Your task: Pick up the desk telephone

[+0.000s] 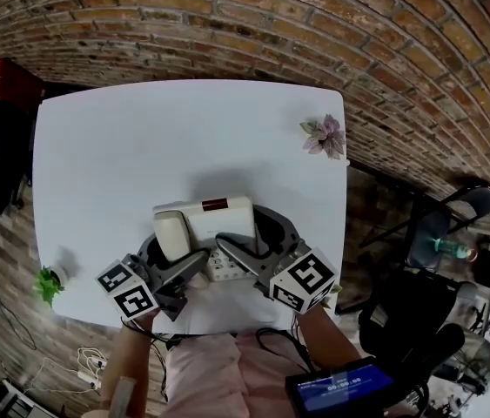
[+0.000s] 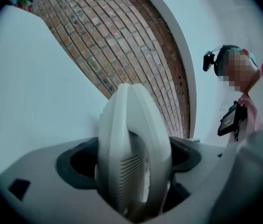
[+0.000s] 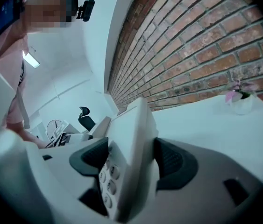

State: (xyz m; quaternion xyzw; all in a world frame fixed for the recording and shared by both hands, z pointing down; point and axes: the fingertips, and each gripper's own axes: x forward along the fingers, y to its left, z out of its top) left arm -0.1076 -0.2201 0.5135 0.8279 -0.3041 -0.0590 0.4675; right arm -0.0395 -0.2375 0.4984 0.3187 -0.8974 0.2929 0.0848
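A cream desk telephone (image 1: pixel 217 214) lies near the front edge of the white table (image 1: pixel 123 146), with its handset (image 1: pixel 171 233) on its left side. My left gripper (image 1: pixel 173 251) has its jaws wide around the handset's near end. In the left gripper view the handset (image 2: pixel 133 153) fills the gap of the left gripper (image 2: pixel 135 171), and I see no squeeze on it. My right gripper (image 1: pixel 240 225) is shut on the telephone's right edge. In the right gripper view the right gripper (image 3: pixel 131 164) has its pads against the telephone body (image 3: pixel 133 134) beside the keypad (image 3: pixel 108 178).
A pink plant (image 1: pixel 325 136) sits at the table's far right corner, and a small green plant (image 1: pixel 49 283) at the front left corner. A black chair (image 1: pixel 453 225) stands to the right. A brick wall (image 1: pixel 358 50) runs behind the table.
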